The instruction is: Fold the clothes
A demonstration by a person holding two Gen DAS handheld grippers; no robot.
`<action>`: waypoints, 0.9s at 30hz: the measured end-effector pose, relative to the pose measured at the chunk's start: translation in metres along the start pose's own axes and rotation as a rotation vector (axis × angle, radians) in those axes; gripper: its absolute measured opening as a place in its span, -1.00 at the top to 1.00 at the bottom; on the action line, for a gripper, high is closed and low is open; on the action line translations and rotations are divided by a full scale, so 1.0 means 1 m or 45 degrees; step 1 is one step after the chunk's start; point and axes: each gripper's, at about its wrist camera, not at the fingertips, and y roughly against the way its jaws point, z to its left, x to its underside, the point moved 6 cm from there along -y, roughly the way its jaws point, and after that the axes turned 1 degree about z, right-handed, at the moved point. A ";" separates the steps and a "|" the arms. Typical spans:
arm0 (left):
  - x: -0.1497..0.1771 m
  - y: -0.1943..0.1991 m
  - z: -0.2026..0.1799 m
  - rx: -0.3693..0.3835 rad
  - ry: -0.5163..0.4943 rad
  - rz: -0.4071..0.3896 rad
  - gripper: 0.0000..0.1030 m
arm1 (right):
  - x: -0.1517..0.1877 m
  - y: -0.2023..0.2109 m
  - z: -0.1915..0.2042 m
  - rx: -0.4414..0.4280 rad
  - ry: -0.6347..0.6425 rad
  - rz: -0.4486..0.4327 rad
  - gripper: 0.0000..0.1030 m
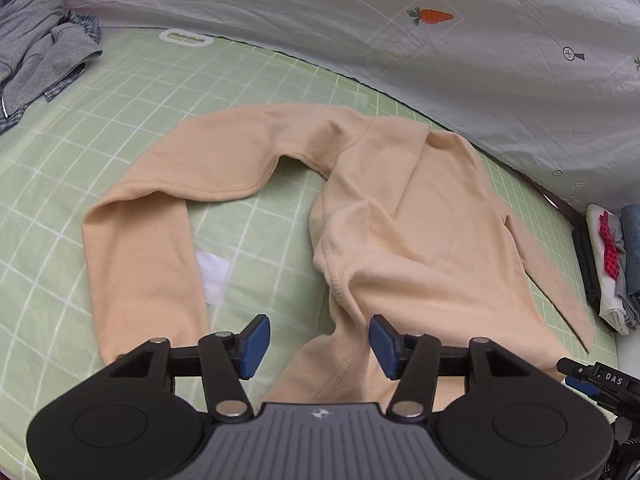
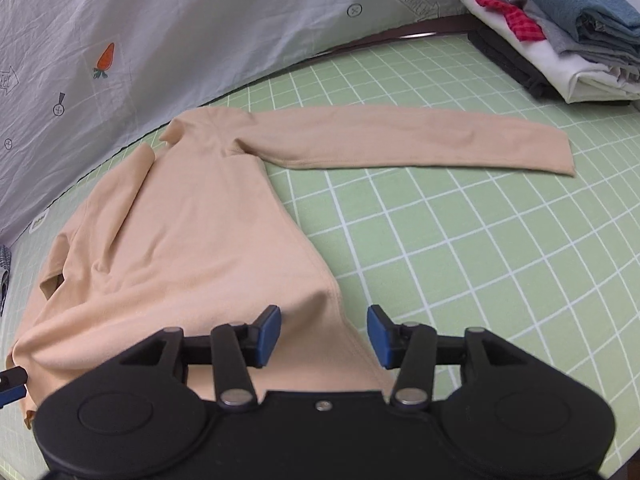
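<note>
Left wrist view: left gripper spread wide over the near hem of the peach long-sleeved top, gripping nothing — one sleeve bent back on the green grid mat. Right wrist view: right gripper likewise released at the hem's other corner, far sleeve stretched toward the folded stack. Probably early, still arranging; next, likely pinching both hem corners — straightening first.
</note>
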 end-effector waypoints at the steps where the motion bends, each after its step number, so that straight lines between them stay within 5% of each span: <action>1: 0.004 -0.003 0.001 0.007 0.004 0.016 -0.11 | 0.004 -0.005 -0.002 -0.001 -0.008 0.023 -0.07; 5: 0.019 -0.013 -0.001 0.016 -0.035 0.064 -0.11 | 0.015 -0.018 -0.007 0.071 0.025 0.060 -0.10; 9: 0.028 -0.024 -0.012 0.007 -0.136 0.075 -0.11 | 0.021 -0.022 -0.008 0.030 0.053 0.068 -0.07; 12: 0.030 -0.028 -0.019 -0.016 -0.224 0.038 -0.11 | 0.023 -0.021 -0.007 0.010 0.100 0.064 0.33; 14: 0.031 -0.031 -0.023 -0.028 -0.262 0.021 -0.11 | 0.024 -0.018 -0.011 -0.023 0.076 0.064 0.85; 15: 0.031 -0.031 -0.024 -0.030 -0.263 0.018 -0.11 | 0.025 -0.016 -0.013 -0.044 0.055 0.062 0.85; 16: 0.031 -0.032 -0.024 -0.032 -0.263 0.016 -0.06 | 0.027 -0.013 -0.016 -0.063 0.030 0.056 0.86; 19: 0.032 -0.033 -0.026 -0.028 -0.261 0.019 0.85 | 0.031 0.000 -0.023 -0.089 -0.008 0.038 0.87; 27: 0.044 0.019 -0.018 0.049 -0.114 0.009 0.94 | 0.040 0.055 -0.049 -0.221 -0.117 0.034 0.92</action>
